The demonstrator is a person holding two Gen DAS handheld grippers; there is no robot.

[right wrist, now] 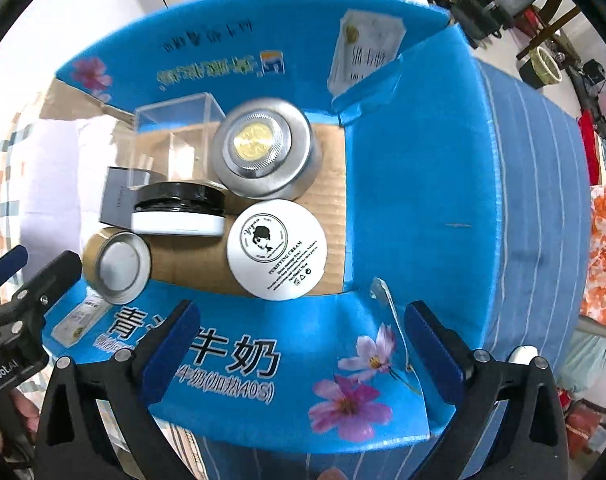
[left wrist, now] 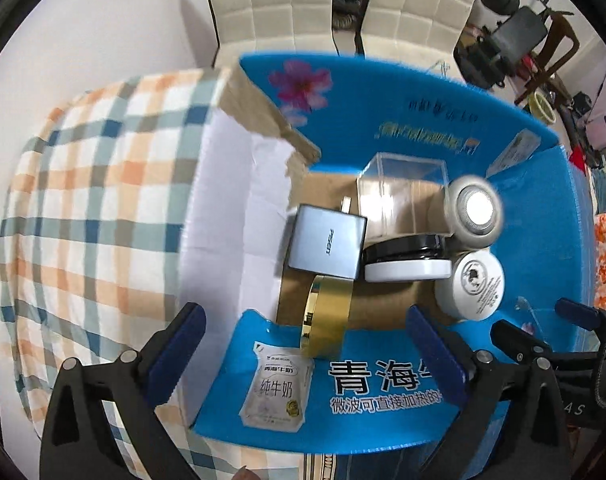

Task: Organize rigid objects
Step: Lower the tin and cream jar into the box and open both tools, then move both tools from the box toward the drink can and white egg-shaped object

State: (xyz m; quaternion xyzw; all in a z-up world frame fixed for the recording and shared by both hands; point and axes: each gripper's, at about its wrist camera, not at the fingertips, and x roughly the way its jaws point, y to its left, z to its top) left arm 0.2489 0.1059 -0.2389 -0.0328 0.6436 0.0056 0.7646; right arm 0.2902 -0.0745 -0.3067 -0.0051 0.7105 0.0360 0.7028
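Box lies ahead of both claws, left and right, each gaping, empty; white jar nearest the right.

Grey charger mostly tucked behind the black-lidded jar and clear acrylic box. Silver tin smeared with blur and glare. Small print on the white cream jar way too tiny to read.
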